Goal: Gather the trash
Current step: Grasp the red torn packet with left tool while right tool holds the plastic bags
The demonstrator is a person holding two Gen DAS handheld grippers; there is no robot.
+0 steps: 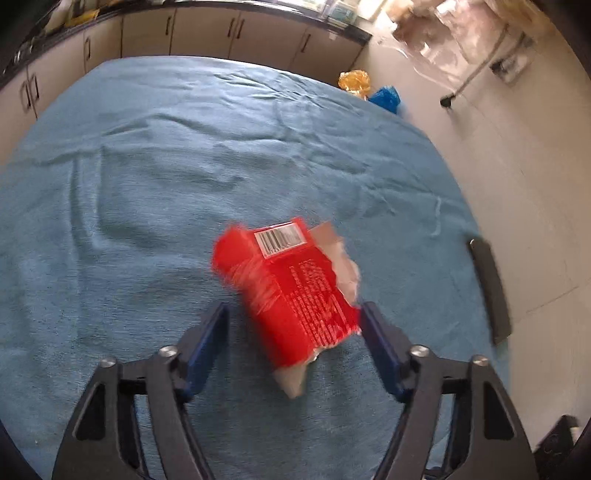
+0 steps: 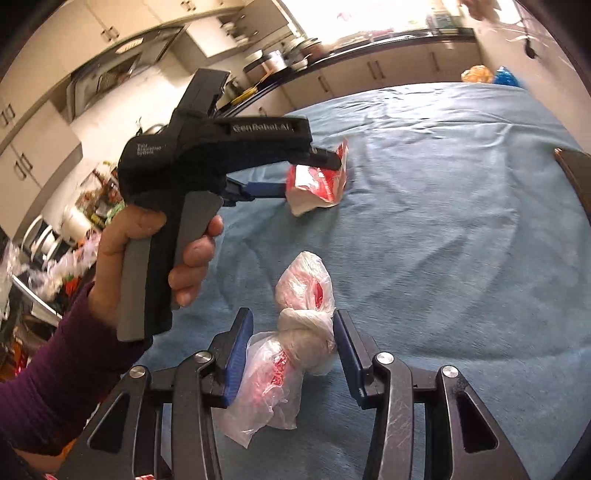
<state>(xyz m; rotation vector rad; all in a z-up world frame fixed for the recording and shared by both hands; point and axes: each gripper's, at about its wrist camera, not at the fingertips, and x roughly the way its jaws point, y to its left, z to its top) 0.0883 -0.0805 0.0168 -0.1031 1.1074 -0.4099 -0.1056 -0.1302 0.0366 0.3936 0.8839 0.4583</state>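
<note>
A torn red carton (image 1: 291, 291) with a barcode lies on the blue cloth (image 1: 147, 184), between the open fingers of my left gripper (image 1: 293, 314); the fingers stand on either side of it, the right one close to its edge. In the right wrist view the same carton (image 2: 321, 181) lies at the left gripper's tips. A knotted clear plastic bag with red scraps inside (image 2: 295, 332) lies on the cloth (image 2: 461, 221) between the open fingers of my right gripper (image 2: 293, 321).
Kitchen cabinets (image 1: 236, 33) run behind the table. A yellow bag (image 1: 354, 81) and a blue bag (image 1: 384, 98) lie beyond the table's far right corner. A dark chair back (image 1: 491, 288) stands at the table's right edge.
</note>
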